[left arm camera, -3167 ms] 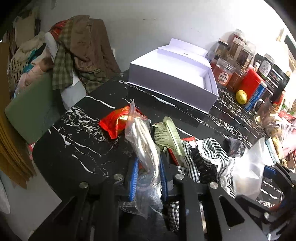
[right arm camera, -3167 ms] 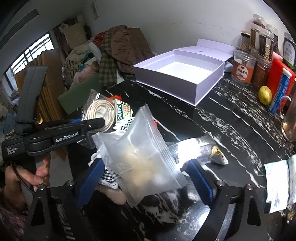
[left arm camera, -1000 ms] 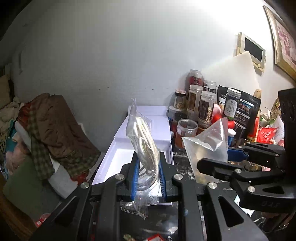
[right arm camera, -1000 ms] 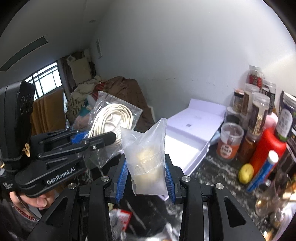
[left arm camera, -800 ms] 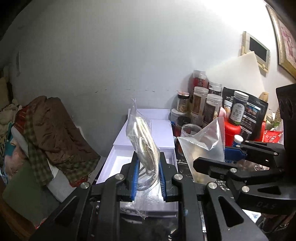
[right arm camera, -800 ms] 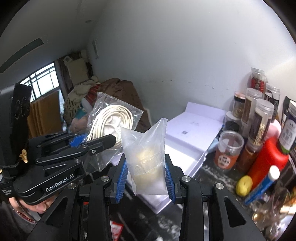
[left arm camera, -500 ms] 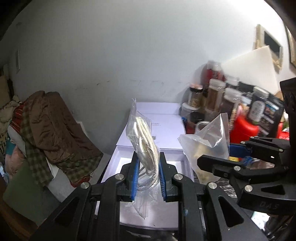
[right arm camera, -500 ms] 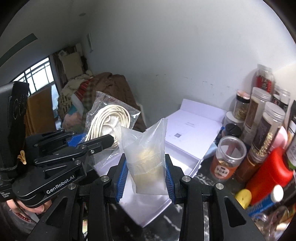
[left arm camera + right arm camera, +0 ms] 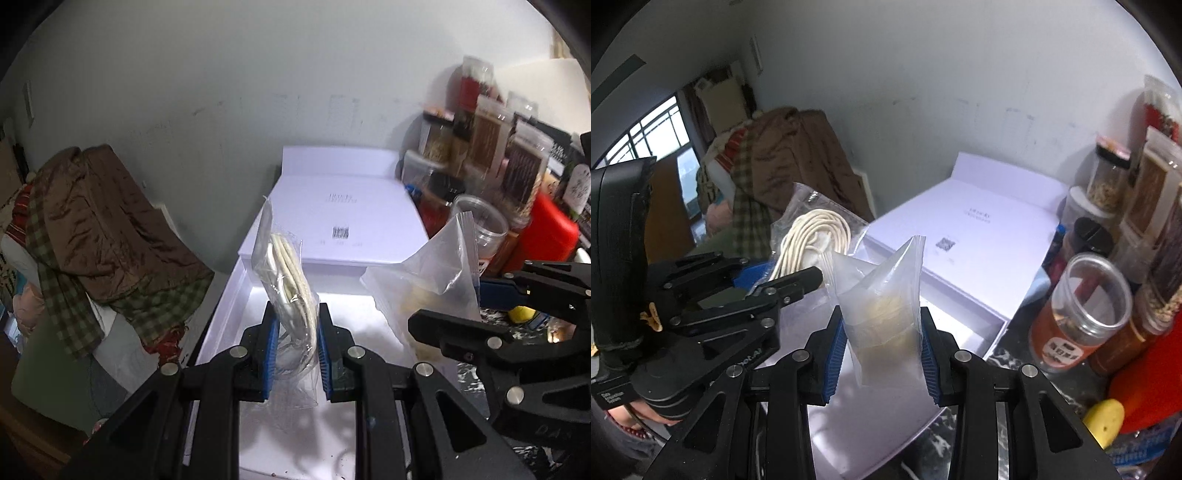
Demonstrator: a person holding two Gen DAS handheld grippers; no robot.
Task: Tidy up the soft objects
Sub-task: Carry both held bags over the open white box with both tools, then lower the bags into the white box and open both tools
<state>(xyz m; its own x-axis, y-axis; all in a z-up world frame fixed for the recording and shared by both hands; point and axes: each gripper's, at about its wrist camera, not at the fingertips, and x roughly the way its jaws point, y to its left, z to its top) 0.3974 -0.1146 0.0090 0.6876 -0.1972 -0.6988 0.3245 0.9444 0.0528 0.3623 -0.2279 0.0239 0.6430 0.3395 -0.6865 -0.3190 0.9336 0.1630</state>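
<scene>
Now, cord bag [image 9: 291, 291]: clamped upright in the left gripper [image 9: 294, 363], over the white box [image 9: 229, 317]
Pale pouch [image 9: 882, 314]: pinched by the right gripper [image 9: 882, 354], beside it
Around: jars [image 9: 1078, 317] right, clothes heap [image 9: 92, 229] left

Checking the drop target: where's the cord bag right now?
The cord bag is pinched upright in the left gripper, held above the open white box, left of the right gripper's cloudy bag.

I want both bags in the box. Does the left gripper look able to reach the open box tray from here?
Probably yes: the left gripper, shut on the cord bag, hangs over the open white box, nothing between.
</scene>
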